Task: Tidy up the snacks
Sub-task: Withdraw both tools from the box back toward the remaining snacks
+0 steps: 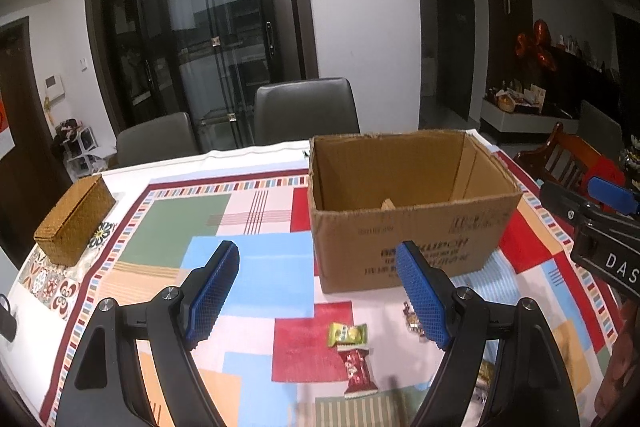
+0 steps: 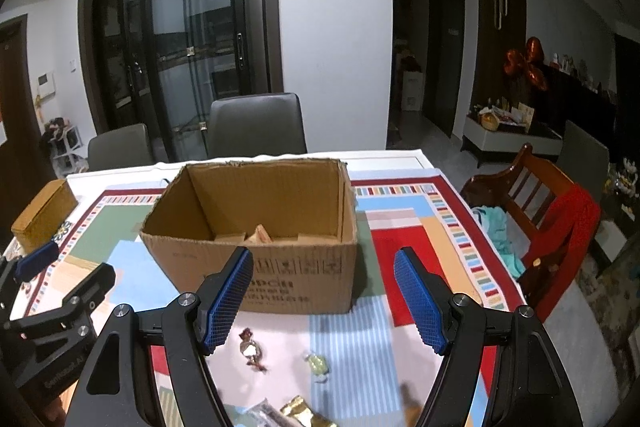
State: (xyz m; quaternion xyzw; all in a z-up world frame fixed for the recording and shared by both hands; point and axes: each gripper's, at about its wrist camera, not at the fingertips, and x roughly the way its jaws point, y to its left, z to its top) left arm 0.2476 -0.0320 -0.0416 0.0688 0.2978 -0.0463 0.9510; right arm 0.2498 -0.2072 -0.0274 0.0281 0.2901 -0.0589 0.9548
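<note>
Left gripper (image 1: pixel 320 291), right gripper (image 2: pixel 324 295) both released, empty; wrapped snacks (image 1: pixel 352 351) before cardboard box (image 1: pixel 400 223), box contents unclear

Right gripper (image 2: pixel 324 299): jaws apart, nothing between. Cardboard box (image 2: pixel 256 255) open on surface (image 2: pixel 404 251). Wrapped sweets (image 2: pixel 251 349) and green candy (image 2: pixel 317 363) lie near its front.

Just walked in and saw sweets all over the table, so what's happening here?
A person is tidying snacks with two handheld grippers. The left gripper and right gripper are both open and hold nothing. They hover over wrapped sweets on the patterned tablecloth: a green candy, a red packet and a twist-wrapped sweet. The open cardboard box sits just beyond, with a few items already inside.
</note>
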